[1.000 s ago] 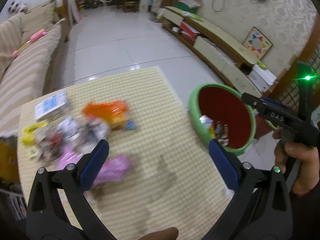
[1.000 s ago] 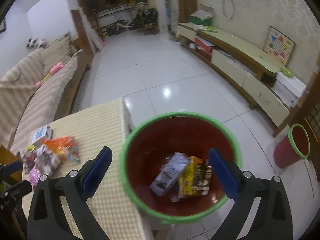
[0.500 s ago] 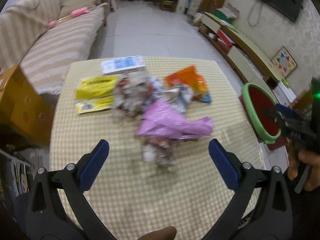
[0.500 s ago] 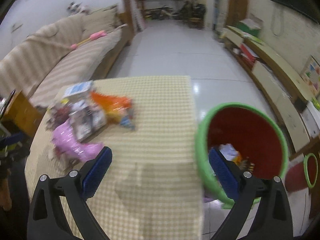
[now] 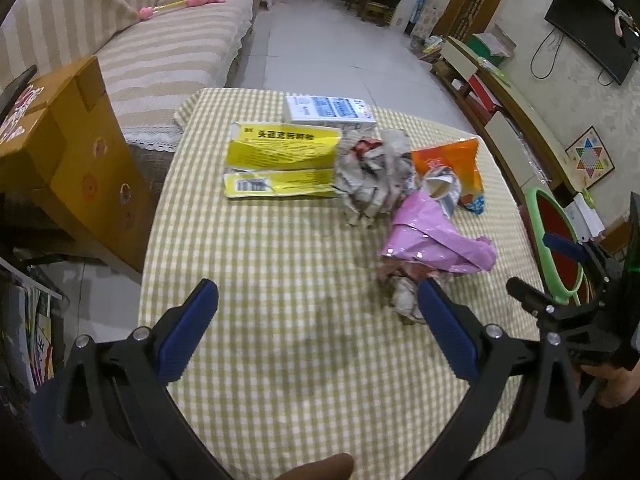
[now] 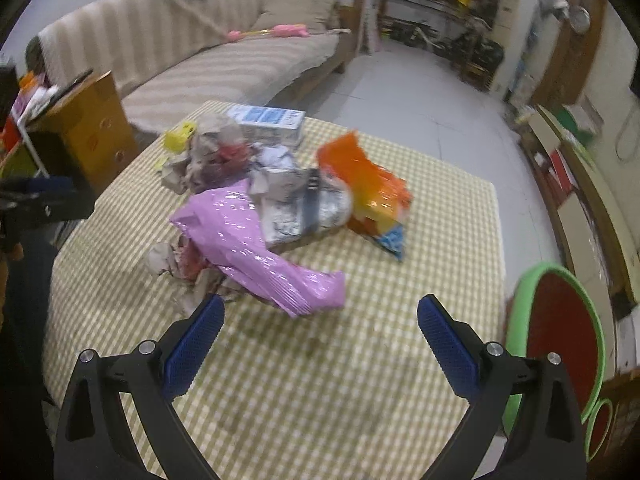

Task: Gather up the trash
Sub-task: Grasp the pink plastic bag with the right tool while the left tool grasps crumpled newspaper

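Checked yellow-and-white cloth covers the tabletop (image 5: 280,360) in a living room with a striped sofa (image 5: 160,40) behind it, and both tools are lined up over the near edge with nothing in them. Left tongs (image 5: 318,322) gape wide and empty above bare cloth; right tongs (image 6: 320,336) gape just as wide and empty, pointing at the near tip of the pink plastic bag (image 6: 260,256). By my read we're between pickups: the reach for the next piece is on, no grasp yet. The trash sits heaped in the middle of the tabletop, and the red bin with the green rim (image 6: 560,340) waits off the right-hand edge, down beside the table. Counting the heap: one pink plastic bag, one orange snack wrapper (image 6: 368,184), one flattened yellow box (image 5: 280,164), one white-and-blue box (image 5: 328,109) at the far side, one silvery wrapper (image 6: 308,208) between pink and orange, and two wads of crumpled paper that I can separate, a big grey one (image 5: 372,176) and a smaller one (image 5: 400,296) under the bag's near end; more may hide beneath. One bin for certain; a second small green rim peeks at the corner of the right view. Next, I'd say, the right tongs need to drop onto the pink bag's loose end and close on a fold, as it is slick and floppy.
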### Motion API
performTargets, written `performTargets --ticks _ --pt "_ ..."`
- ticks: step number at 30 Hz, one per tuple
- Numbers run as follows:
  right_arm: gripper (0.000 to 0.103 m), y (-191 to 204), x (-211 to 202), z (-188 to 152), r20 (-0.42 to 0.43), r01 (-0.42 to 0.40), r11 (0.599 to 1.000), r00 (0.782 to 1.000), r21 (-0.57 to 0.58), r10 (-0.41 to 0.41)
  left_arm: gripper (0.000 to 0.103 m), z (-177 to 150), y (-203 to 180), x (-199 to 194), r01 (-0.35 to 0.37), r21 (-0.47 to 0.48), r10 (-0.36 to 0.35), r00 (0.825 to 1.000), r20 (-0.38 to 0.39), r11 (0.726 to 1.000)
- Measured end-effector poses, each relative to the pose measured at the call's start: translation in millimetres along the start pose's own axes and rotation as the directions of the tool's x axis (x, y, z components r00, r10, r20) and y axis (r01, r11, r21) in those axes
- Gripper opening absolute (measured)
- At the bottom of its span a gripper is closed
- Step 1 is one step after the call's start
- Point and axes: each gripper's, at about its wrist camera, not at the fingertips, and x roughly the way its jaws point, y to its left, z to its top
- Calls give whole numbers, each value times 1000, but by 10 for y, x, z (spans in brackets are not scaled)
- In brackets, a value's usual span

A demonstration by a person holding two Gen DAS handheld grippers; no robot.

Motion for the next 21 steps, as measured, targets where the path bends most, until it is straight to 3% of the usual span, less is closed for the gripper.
performTargets --ticks 10,16,18,21 --pt "89 102 355 90 -39 -18 997 999 -69 16 98 339 305 223 -15 8 15 1000 -20 1000" --pt "69 156 537 107 -81 -60 994 995 -89 52 98 479 267 324 19 82 -16 999 -39 996" --pt "51 155 569 110 -82 -85 993 994 -85 78 98 500 205 332 62 94 -58 997 -42 994" --pt "36 154 575 104 -85 -95 993 992 -77 88 98 570 26 342 129 125 -125 991 -40 984"
